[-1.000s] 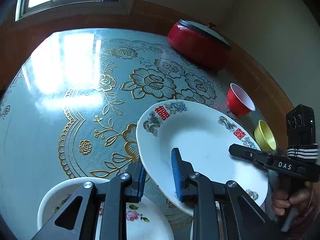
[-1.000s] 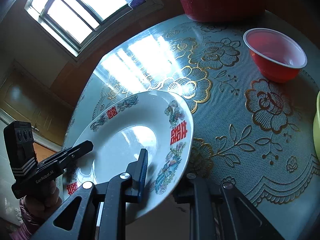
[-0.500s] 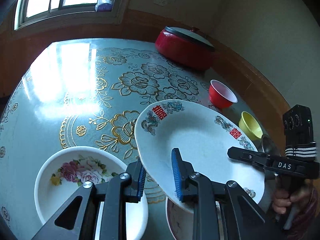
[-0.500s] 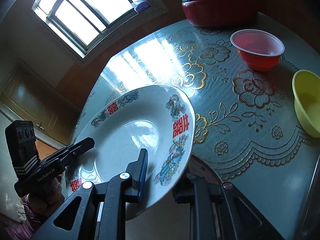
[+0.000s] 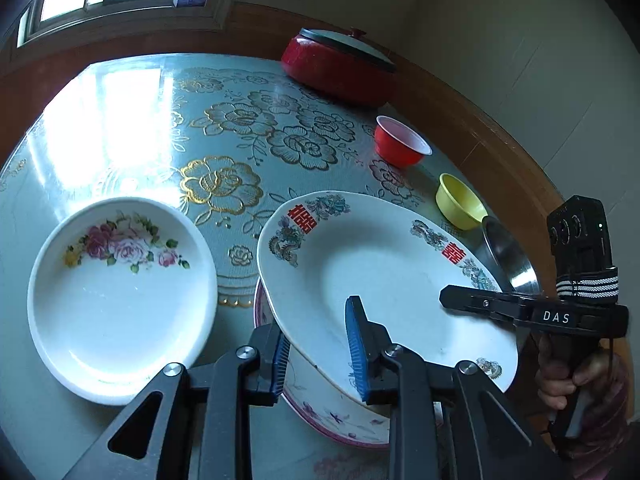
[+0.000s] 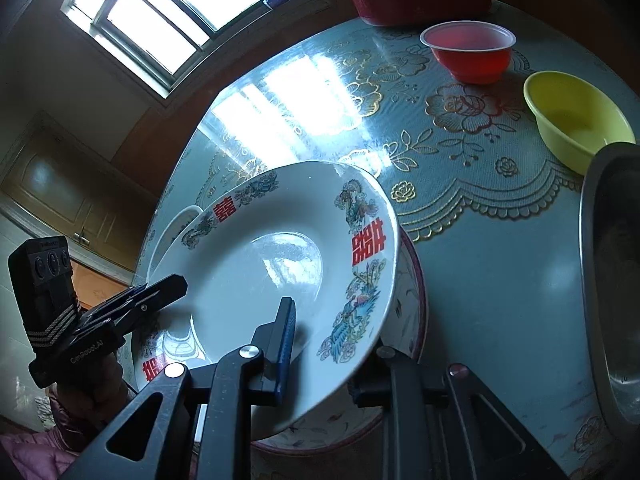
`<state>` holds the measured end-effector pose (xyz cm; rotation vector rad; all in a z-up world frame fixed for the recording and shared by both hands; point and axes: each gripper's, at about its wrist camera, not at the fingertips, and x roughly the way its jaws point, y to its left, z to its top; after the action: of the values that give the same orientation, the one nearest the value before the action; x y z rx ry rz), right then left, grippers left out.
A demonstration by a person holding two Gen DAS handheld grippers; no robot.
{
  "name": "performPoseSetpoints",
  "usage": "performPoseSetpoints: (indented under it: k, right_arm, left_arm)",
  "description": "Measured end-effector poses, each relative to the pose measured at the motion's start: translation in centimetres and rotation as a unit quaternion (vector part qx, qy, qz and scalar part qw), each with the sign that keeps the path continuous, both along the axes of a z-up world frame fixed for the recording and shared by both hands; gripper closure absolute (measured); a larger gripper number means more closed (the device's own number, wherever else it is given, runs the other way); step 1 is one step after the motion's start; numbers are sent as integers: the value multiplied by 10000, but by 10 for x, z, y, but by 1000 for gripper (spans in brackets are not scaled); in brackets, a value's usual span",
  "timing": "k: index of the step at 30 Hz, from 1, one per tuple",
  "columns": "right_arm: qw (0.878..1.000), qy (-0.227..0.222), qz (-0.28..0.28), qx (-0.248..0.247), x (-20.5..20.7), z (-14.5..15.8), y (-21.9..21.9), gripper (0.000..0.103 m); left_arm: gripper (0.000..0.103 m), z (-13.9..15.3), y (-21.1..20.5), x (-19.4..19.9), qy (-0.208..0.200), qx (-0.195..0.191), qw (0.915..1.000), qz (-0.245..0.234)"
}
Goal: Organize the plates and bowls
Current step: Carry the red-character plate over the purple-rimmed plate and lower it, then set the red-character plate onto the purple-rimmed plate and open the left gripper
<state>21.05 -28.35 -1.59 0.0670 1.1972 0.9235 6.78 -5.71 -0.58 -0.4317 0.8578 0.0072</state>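
A white plate with red characters and dragon prints hangs tilted just over a pink-rimmed plate. My left gripper has its blue pads on the plate's near rim, one above and one below. My right gripper clamps the opposite rim, its lower finger hidden under the plate. Both sets of jaws are opening slightly with the rim still between them. A person's hand holds each gripper's handle. A white rose-patterned plate lies to the left on the table.
A red bowl, a yellow bowl and a steel bowl line the table's right side. A lidded red pot stands at the back. The floral tablecloth lies under the window.
Both grippers carried the plate back toward the table's near edge. The rose plate came fully into view, and the pink-rimmed plate now shows under the held plate.
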Motion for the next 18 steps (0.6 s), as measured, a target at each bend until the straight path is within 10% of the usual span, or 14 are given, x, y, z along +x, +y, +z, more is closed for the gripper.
performPoseSetpoints:
  k: [18]
  right_arm:
    - [9990,-177,134,-395,-20,5,-19,77]
  left_arm:
    - [76,-11,-18,-20,153,-109,9997,138]
